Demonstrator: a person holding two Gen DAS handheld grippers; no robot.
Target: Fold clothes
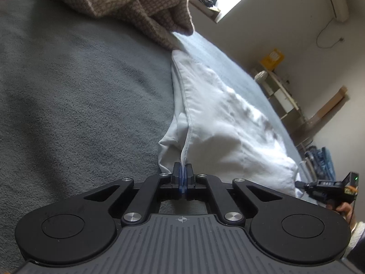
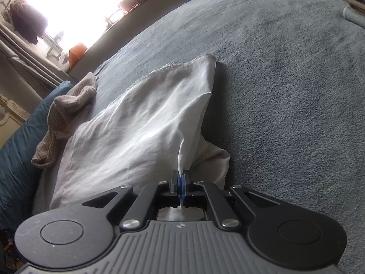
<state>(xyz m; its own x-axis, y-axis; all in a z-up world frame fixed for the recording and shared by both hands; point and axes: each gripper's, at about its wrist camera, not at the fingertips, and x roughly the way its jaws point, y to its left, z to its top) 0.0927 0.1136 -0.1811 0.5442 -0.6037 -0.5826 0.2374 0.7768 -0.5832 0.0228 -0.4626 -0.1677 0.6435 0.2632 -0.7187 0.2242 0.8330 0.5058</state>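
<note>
Hidden: your left tool's (image 1: 182, 171) pads cover the pinched hem; where the white garment (image 1: 223, 123) ends under the checked knit (image 1: 136, 6) you cannot tell.
Garment: white, thin, creased, with grey shadow patches; it lies on the grey bed cover (image 1: 79, 91), lifted into a ridge between both tools.
Left tool: pressed together on a seamed edge of the garment.
Right tool (image 2: 181, 175): pinching a gathered point of the white garment (image 2: 141, 123).
Left view only: your right hand's tool, at the frame's right edge.
Right view only: teal bedding (image 2: 20, 150) beside the checked knit (image 2: 66, 111); blown-out window (image 2: 68, 4).
</note>
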